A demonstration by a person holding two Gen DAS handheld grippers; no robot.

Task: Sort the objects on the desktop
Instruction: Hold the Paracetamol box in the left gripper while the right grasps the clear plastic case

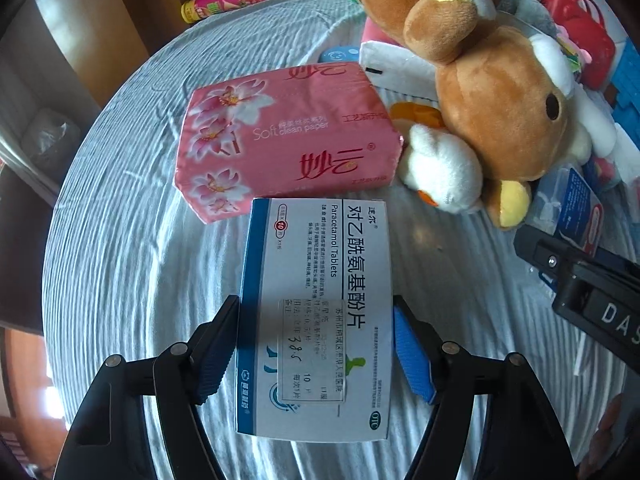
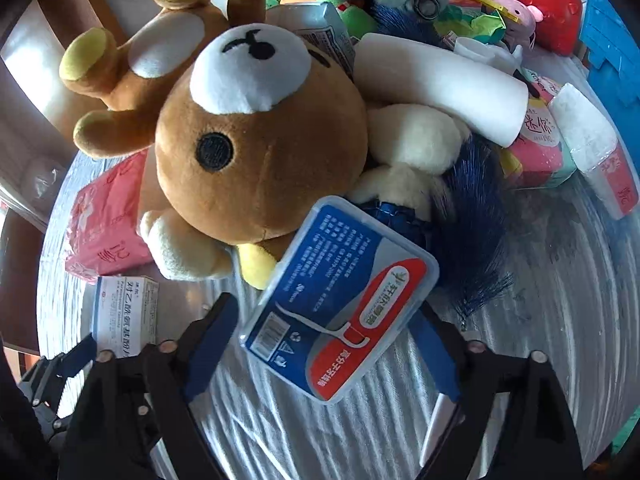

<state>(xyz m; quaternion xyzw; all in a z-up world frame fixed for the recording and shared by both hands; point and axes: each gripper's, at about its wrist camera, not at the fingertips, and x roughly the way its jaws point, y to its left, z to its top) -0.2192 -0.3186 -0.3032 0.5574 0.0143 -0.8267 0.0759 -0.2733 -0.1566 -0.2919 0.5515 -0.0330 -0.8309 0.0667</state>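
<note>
Left wrist view: the left gripper (image 1: 316,344) holds a pill box (image 1: 316,312) by its long sides, both blue pads pressed against the carton, which lies flat over the ribbed tablecloth (image 1: 120,240). Just ahead of the fingertips lies a pink tissue pack (image 1: 286,136); ahead and to the right sprawls a brown bear (image 1: 492,92), and the right gripper's black body enters at the right edge. Right wrist view: the right gripper (image 2: 332,328) straddles a clear floss box (image 2: 340,296), which sits tilted between the spread fingers; the left pad stands just clear of the box's corner, while the right pad is hidden behind it, so whether the grasp has closed cannot be told. The box's far end is just beside the bear's head (image 2: 256,140). Beyond and to the right stand a white bottle (image 2: 440,84), a blue tassel (image 2: 472,220), further tissue packs and a red bag (image 2: 548,8), heaped together. Judged from this layout, sorting is at an early stage: only two small boxes are in hand, no separated groups are visible, and most of the heap remains to be sorted.
</note>
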